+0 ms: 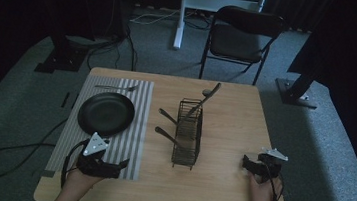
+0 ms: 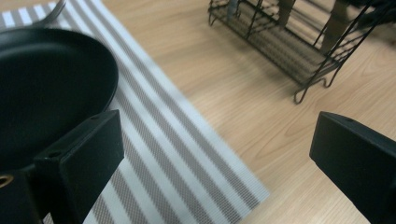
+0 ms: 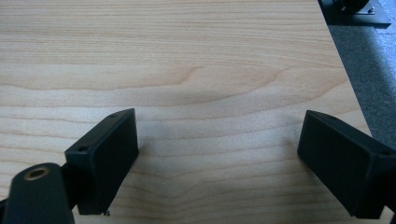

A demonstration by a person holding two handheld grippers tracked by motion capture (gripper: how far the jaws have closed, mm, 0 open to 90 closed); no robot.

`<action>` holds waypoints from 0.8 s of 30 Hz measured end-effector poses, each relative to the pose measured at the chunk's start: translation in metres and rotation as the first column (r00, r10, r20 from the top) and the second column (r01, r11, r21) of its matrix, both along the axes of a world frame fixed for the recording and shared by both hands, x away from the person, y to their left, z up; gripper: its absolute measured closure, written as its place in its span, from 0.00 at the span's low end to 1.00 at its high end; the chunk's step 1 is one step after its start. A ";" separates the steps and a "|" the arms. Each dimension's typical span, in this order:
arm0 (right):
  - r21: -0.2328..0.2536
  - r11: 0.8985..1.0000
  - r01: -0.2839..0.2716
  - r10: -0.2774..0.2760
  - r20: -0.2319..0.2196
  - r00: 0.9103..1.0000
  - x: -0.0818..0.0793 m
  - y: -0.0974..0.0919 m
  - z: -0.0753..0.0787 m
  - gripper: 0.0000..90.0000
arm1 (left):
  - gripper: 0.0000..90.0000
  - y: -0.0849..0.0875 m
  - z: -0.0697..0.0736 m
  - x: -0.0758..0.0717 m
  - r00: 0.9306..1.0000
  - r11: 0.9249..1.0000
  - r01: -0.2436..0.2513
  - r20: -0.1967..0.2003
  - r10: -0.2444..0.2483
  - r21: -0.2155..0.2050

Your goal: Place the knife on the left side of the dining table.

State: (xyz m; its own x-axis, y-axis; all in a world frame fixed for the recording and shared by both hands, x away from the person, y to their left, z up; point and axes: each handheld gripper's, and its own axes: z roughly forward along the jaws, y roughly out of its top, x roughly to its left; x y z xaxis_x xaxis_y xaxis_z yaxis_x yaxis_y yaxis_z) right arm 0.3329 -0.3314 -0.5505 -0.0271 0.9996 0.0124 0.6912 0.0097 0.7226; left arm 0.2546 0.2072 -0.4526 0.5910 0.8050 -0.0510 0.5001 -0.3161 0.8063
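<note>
Starting at the left, we see a striped mat (image 1: 109, 118) on the wooden surface (image 1: 228, 136), with a black plate (image 1: 105, 113) on it and a fork (image 1: 116, 87) lying across the mat's far end. At the near edge of the mat rests the left gripper (image 1: 122, 165), its jaws spread wide with nothing between them; in the left gripper view the left gripper (image 2: 219, 154) points across the mat's near corner, with the plate's rim just beside one jaw and the wire rack (image 2: 285, 42) farther off. In the middle stands that wire rack (image 1: 187, 132), holding dark-handled utensils (image 1: 171, 128) that stick out toward the plate side, plus one long-handled piece (image 1: 209, 96) leaning up from its far end. To the right, well apart from the rack, the right gripper (image 1: 249, 164) sits near the surface's near right corner, jaws likewise spread and empty, and the right gripper view has the right gripper (image 3: 217, 149) over bare wood. We judge the table setting to be at a pause between picks: both hands lie low, forearms coming in from the near edge. The next move, we think, calls for reaching to the rack and closing on one utensil handle to carry it beside the plate.
</note>
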 end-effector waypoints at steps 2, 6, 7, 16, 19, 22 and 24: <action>0.000 1.000 0.001 -0.001 0.000 1.000 0.000 0.000 0.000 0.13 | 0.04 -0.003 0.004 0.001 1.000 1.000 0.004 0.014 -0.004 -0.003; 0.000 1.000 0.001 -0.001 0.000 1.000 0.000 0.000 0.000 0.13 | 0.04 -0.009 0.011 0.003 0.999 0.999 0.027 0.024 -0.027 -0.016; 0.000 1.000 0.001 -0.001 0.000 1.000 0.000 0.000 0.000 0.13 | 0.04 -0.010 0.012 0.004 0.999 0.999 0.029 0.029 -0.028 -0.019; -0.002 1.000 -0.001 0.001 0.000 1.000 0.000 0.000 0.000 0.13 | 0.04 -0.026 0.025 0.008 0.994 0.995 0.087 0.068 -0.084 -0.039; -0.001 1.000 -0.001 0.001 0.001 1.000 0.000 0.000 0.000 0.13 | 0.04 -0.032 0.030 0.009 0.991 0.993 0.112 0.080 -0.108 -0.046; -0.001 1.000 -0.001 0.001 0.001 1.000 0.000 0.000 0.000 0.13 | 0.04 -0.039 0.035 0.012 0.988 0.990 0.133 0.091 -0.128 -0.046; -0.001 1.000 0.000 0.000 0.001 1.000 0.000 0.000 0.000 0.13 | 0.04 -0.043 0.038 0.013 0.986 0.989 0.143 0.093 -0.139 -0.045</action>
State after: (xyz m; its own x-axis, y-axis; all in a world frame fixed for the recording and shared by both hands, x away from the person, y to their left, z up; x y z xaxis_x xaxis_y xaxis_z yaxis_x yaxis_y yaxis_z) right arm 0.3330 -0.3316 -0.5506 -0.0274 0.9996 0.0115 0.6904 0.0107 0.7234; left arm 0.2678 0.1644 -0.4142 0.7023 0.7111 -0.0321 0.3791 -0.3355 0.8624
